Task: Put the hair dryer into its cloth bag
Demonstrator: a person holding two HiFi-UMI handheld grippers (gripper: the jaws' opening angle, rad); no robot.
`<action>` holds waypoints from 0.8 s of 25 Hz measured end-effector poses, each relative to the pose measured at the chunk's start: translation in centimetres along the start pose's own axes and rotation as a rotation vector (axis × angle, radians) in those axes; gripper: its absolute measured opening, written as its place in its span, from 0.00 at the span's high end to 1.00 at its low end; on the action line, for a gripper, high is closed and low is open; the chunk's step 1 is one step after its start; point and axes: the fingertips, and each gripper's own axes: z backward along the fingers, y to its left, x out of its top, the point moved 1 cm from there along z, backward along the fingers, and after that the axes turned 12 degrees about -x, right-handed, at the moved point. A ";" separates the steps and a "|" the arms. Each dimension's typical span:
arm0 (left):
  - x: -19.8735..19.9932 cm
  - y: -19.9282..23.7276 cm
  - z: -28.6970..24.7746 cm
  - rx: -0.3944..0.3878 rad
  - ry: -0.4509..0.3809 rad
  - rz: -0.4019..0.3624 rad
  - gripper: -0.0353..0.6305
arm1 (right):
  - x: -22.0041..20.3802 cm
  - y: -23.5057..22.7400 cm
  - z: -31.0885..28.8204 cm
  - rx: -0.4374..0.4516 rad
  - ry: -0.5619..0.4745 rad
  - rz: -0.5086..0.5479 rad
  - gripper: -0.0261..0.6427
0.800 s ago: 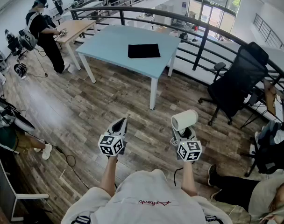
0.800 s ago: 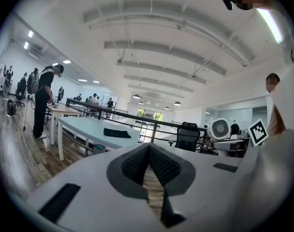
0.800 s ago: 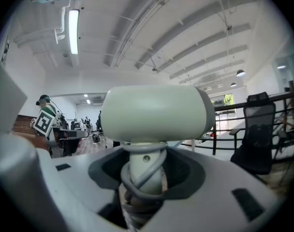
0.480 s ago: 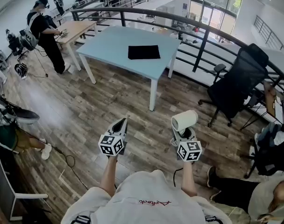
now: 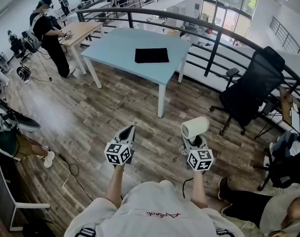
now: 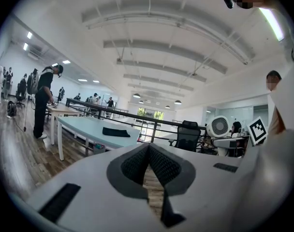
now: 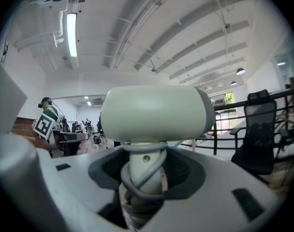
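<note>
Well short of the pale blue rectangular table (image 5: 120, 46), out on the wooden plank floor (image 5: 115, 107), the person stands with both tools raised and aimed that way. And on that table, toward its right side, lies the flat black cloth bag (image 5: 152, 55), so the dryer has to be carried across first, I'd say.

Right gripper (image 5: 192, 141): jaws parted a fair way and clamped on the handle of the pale greenish-white hair dryer (image 7: 154, 112). Its barrel sits crosswise above them, grey cord (image 7: 139, 180) looped round the handle (tidy, nothing to trail). Gripping low likely leaves the bulky head free to enter the bag.

Left gripper (image 6: 149, 153): jaws fully together, nothing between them, presumably spare for opening the bag's mouth.
</note>
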 end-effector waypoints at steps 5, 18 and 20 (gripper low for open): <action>-0.2 -1.2 -0.8 0.009 0.002 0.001 0.94 | 0.4 -1.2 0.1 0.015 -0.005 -0.001 0.64; -1.5 -4.3 -3.0 0.013 0.017 0.000 0.94 | -0.2 -4.3 0.7 0.039 0.000 0.021 0.64; -1.5 -4.3 -3.3 0.014 0.016 0.003 0.94 | -0.4 -4.6 0.6 0.038 0.007 0.022 0.64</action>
